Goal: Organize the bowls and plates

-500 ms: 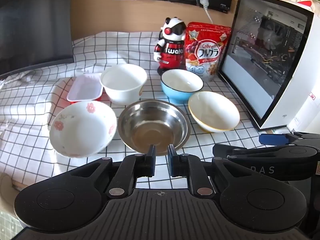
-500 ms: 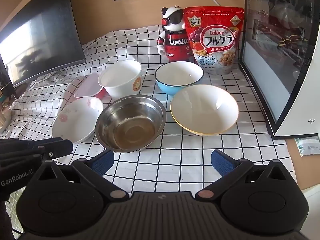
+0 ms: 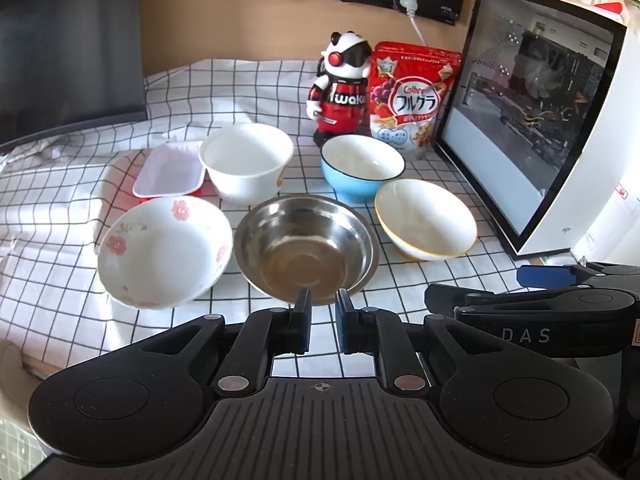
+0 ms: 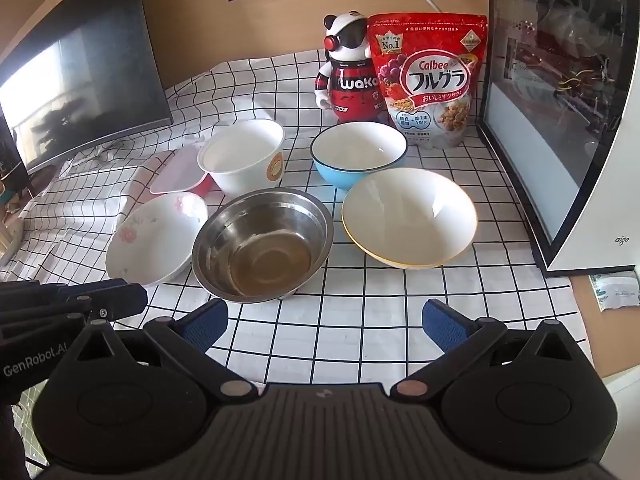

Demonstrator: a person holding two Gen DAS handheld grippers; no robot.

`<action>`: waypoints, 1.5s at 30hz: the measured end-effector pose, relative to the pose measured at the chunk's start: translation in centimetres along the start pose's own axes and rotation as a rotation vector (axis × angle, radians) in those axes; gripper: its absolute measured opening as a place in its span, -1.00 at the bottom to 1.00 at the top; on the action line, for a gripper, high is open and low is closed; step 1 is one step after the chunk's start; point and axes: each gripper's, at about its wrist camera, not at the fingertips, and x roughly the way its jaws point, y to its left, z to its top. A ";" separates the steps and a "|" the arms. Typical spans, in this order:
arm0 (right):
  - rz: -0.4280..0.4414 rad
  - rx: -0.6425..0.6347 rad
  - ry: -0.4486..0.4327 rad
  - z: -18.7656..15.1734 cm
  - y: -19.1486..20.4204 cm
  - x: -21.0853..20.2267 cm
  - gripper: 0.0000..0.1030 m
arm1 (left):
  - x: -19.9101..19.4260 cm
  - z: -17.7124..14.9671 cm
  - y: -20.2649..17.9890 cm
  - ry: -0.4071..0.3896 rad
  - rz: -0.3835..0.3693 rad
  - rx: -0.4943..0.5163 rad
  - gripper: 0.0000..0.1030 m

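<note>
Nothing is stacked yet; judged from the layout, the step in hand is the first pick.

Layout on the table with the black-and-white checked cloth [image 4: 360, 320]: front row, near edge, left to right: white ceramic bowl with pink flower print [image 3: 164, 252], round stainless-steel bowl [image 3: 306, 246], wide shallow white bowl with a yellow rim [image 3: 426, 220]. The floral and steel bowls sit just beside each other, rims near touching. Back row: small white rectangular tray with a red underside [image 3: 170, 174], tall white ceramic bowl [image 3: 246, 160], blue bowl with a white inside [image 3: 362, 168]. Toward the far edge stand a red-and-black panda robot figure [image 4: 348, 72] and a red cereal bag [image 4: 430, 80].

Left gripper [image 3: 322, 320]: pads almost pressed together, a narrow gap between them, holding nothing, hovering just short of the steel bowl's near rim. Right gripper [image 4: 324, 322]: spread wide, empty, above bare cloth at the near edge, in front of the steel and yellow-rimmed bowls.

How to do it well:
- Open your left gripper before you advance; as it stands it will not straddle a rim.
- Pinch one rim wall only, one pad inside and one outside.
- Steel is likely slippery; take a deep bite.
- Lift straight up so you don't knock the floral bowl.
- Nest smaller bowls into wider ones.
</note>
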 end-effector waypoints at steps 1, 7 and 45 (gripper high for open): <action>0.000 0.001 0.001 0.0 0.0 0.0 1.00 | -0.4 -0.4 0.2 -0.007 -0.003 0.006 -0.71; -0.004 -0.003 0.002 -0.1 0.2 -0.3 1.00 | 0.1 -0.4 0.3 -0.003 -0.004 0.005 -0.71; 0.002 -0.001 0.063 -0.1 0.6 0.9 1.00 | 1.7 -1.3 1.0 0.107 0.025 -0.029 -0.71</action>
